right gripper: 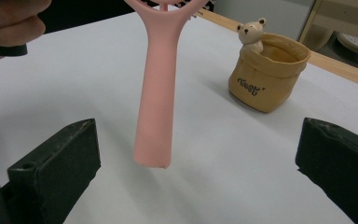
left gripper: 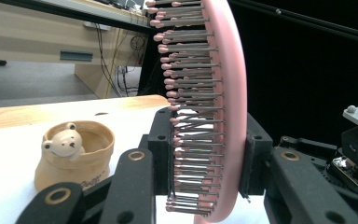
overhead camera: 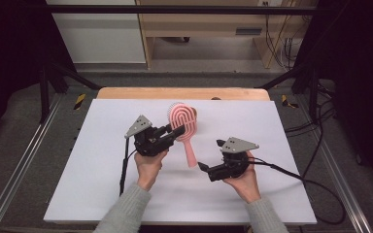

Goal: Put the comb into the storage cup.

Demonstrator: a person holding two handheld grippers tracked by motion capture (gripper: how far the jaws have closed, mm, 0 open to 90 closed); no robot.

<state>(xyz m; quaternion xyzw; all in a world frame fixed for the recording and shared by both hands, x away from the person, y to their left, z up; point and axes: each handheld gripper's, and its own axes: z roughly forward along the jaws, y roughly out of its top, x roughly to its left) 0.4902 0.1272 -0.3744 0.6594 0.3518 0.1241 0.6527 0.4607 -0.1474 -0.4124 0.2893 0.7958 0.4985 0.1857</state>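
Note:
A pink hairbrush (overhead camera: 183, 120) is held up off the white mat, head up and handle hanging down and toward me. My left gripper (overhead camera: 177, 130) is shut on the brush head; in the left gripper view both pads clamp the brush (left gripper: 228, 116), bristles pointing left. My right gripper (overhead camera: 210, 154) is open just in front of the handle's lower end. In the right gripper view the handle (right gripper: 156, 102) hangs ahead of the wide-apart jaws, which do not touch it.
A small tan pot with a bear figure (right gripper: 265, 74) stands on the mat behind the brush, also seen in the left gripper view (left gripper: 74, 154). The white mat (overhead camera: 102, 194) covers a wooden table (overhead camera: 182, 93). Cables trail from both grippers toward me.

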